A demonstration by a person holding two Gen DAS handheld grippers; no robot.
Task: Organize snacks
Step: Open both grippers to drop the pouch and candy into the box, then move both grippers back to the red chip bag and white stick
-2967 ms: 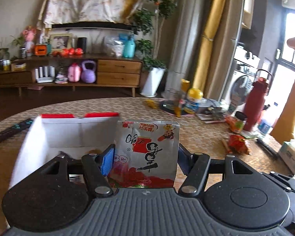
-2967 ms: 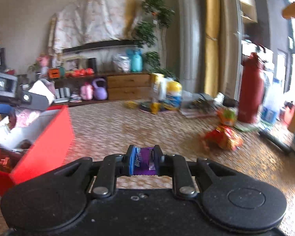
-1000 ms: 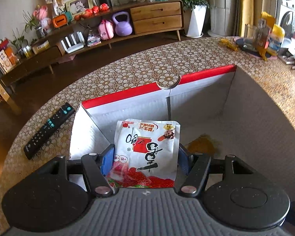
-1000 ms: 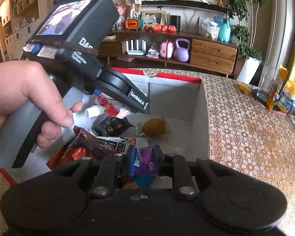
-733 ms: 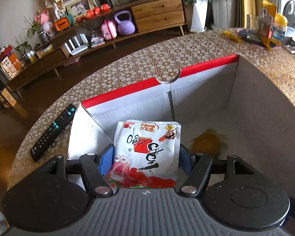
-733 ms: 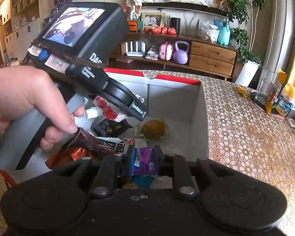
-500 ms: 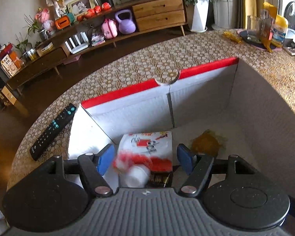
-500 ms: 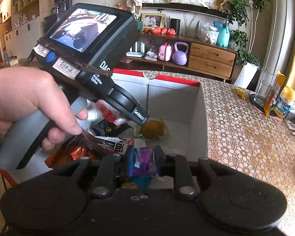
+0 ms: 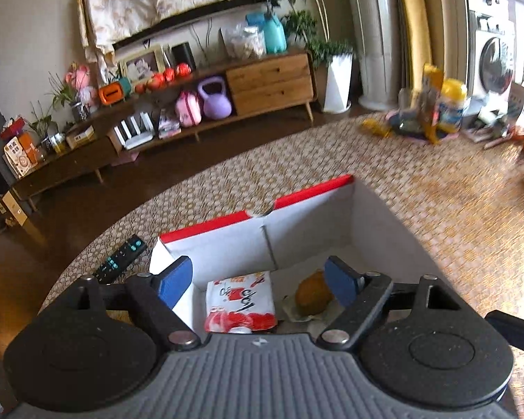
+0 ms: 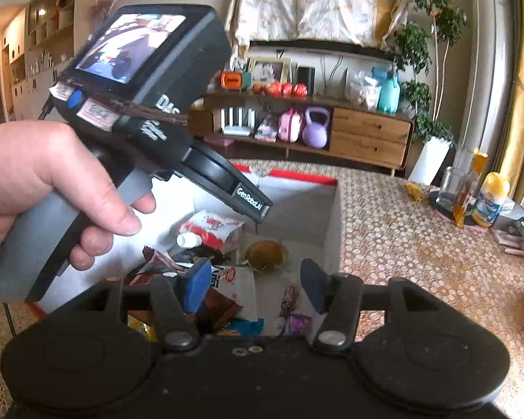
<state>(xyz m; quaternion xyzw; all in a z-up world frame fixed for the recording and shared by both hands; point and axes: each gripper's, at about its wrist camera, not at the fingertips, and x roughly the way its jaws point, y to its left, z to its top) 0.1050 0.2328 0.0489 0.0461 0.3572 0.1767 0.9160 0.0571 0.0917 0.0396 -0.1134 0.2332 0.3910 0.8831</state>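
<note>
Both grippers hang over the red-edged box point(image 9: 332, 209), and both have let go of their load. The left gripper point(image 9: 258, 281) has its jaws opening with nothing between them; the white-and-red pouch point(image 9: 239, 302) lies on the box floor below, beside a wrapped round bun point(image 9: 312, 296). The right gripper point(image 10: 253, 284) is also opening and empty, and a small purple packet point(image 10: 291, 319) lies in the box under it, against the near right wall. Several other wrappers are piled at the box's near left side.

Much of the sorting seems done, yet some remains: outside the box, to its right on the table point(image 10: 419, 262), a red wrapper and an orange-red packet are visible at the frame edges.

The box's near wall is hidden behind the gripper bodies, the pile's labels cannot be read, and the table's far right is blurred.
</note>
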